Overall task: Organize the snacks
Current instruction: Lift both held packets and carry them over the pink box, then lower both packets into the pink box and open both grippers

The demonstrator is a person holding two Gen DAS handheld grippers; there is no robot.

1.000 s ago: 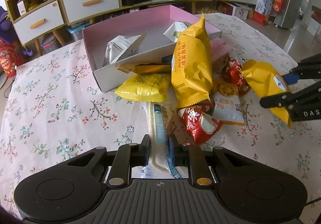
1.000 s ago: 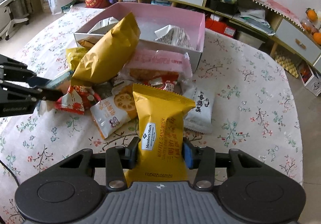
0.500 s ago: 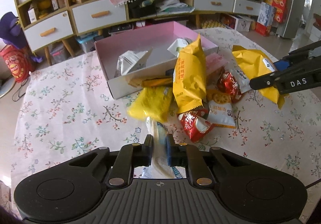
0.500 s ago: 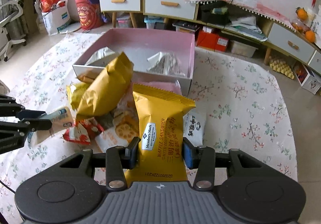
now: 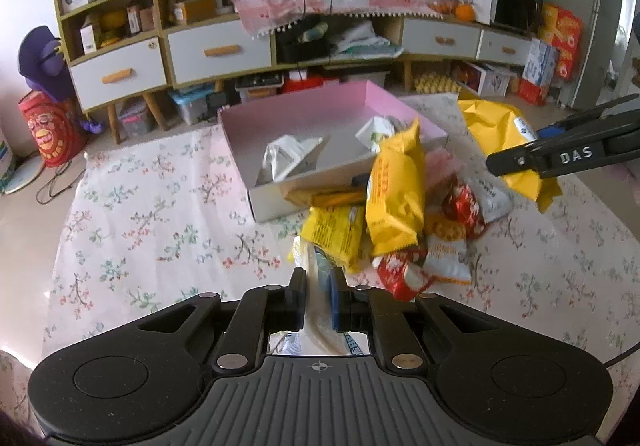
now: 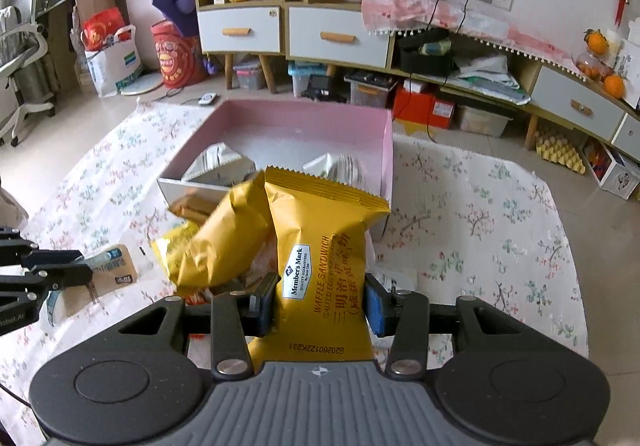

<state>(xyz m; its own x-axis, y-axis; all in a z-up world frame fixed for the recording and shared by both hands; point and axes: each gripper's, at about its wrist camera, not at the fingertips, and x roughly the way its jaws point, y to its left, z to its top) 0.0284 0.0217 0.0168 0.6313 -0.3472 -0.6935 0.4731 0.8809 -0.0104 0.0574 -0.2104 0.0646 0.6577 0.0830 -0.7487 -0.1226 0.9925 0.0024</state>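
Above the table's [image 6: 500,206] near edge, short of the pink box [image 6: 387,150]: right gripper [image 6: 318,300] clamped on a light, crushable waffle-sandwich packet [image 6: 320,246] (held low, across its width), left gripper [image 5: 319,296] pinched on a thin, limp pale packet [image 5: 320,310].

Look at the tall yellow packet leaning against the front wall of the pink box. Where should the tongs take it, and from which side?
Grip the tall yellow packet near its free upper end, the flat faces between the fingers, coming down from above. It stands tilted against the pink box, top corner clear, while its lower crimped edge sits among the other snacks. Both tongs are full now, so one load must go first.
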